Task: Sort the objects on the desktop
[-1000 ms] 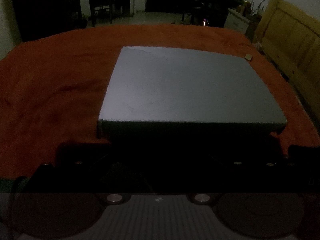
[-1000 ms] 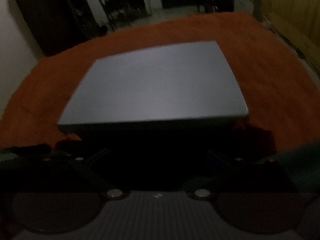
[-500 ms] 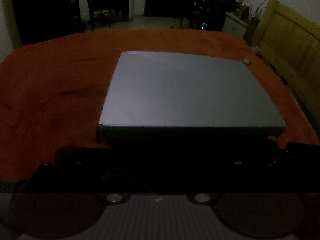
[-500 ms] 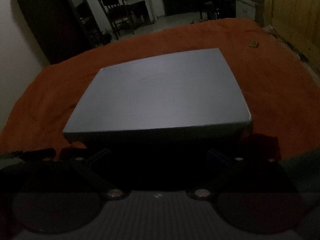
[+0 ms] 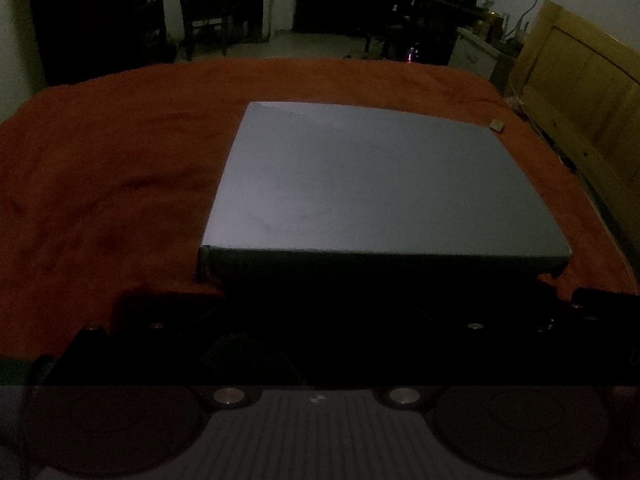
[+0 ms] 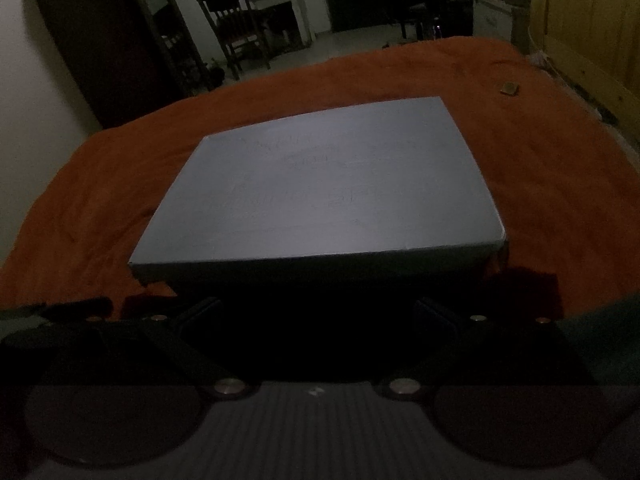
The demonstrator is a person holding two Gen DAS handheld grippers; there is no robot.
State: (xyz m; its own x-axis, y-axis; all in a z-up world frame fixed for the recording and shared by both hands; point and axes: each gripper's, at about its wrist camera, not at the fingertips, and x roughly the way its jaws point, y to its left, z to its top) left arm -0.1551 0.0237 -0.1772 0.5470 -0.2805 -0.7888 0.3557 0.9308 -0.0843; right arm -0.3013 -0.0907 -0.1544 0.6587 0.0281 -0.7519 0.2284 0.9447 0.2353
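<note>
Your sorting looks barely begun: the flat grey cardboard box sits closed at twelve o'clock, the small tan block lies loose at one o'clock, your right gripper is spread apart, and I cannot tell for the left gripper.

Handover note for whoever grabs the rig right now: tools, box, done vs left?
Left tool: too dark to tell open or shut; nothing seen in it.
Right tool: fingers spread wide, empty.
Grey box lies closed and flat on the orange cloth, just ahead of both tools.
Small tan item sits beyond the box's far right corner.
Done: nothing visibly sorted.
Left: all of it.
</note>
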